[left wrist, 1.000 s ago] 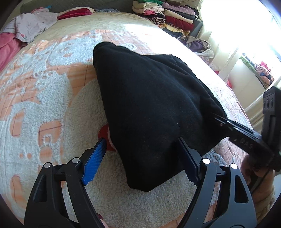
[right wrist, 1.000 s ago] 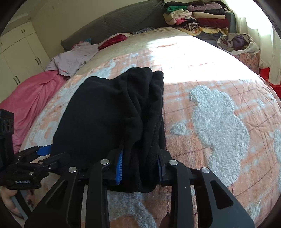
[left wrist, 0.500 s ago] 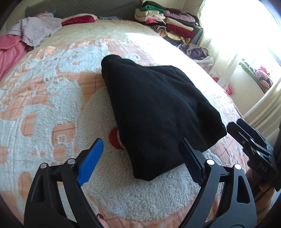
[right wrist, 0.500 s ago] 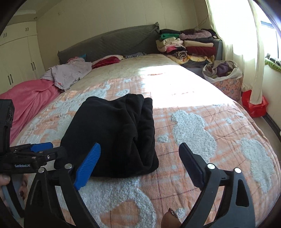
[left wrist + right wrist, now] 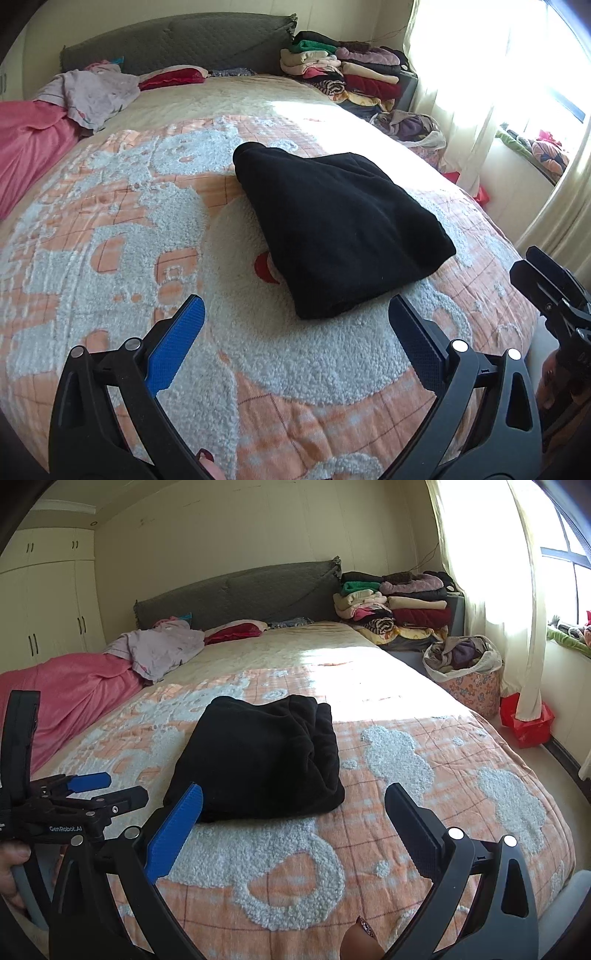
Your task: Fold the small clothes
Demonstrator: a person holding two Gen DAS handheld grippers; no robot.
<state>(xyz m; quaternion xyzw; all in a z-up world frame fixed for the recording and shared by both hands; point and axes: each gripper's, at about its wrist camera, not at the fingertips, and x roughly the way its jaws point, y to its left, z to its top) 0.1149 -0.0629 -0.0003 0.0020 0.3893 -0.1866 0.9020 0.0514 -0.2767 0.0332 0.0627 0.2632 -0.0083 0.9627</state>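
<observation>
Black garment (image 5: 340, 229) lies folded in a compact bundle on the orange-and-white blanket (image 5: 110, 236), approx mid-bed. In left wrist view it sits at 12 o'clock from the left gripper (image 5: 295, 332) — jaws spread wide, nothing between them, near edge of the bundle just beyond the fingertips, not touching. Right gripper (image 5: 293, 816) likewise released, jaws apart and empty; in its view the garment (image 5: 258, 757) is at approx 11–12 o'clock, bottom-left corner just behind the blue pad (image 5: 177, 830). Contact there: can't tell. Each gripper shows in the other's view, left at 9 o'clock, right at 3 o'clock. Bkgd: pink cover (image 5: 66, 694) at 10 o'clock, stacked clothes (image 5: 399, 605) at 1 o'clock by the headboard (image 5: 236, 590), laundry basket (image 5: 465, 672) w/ clothes at 2 o'clock.
</observation>
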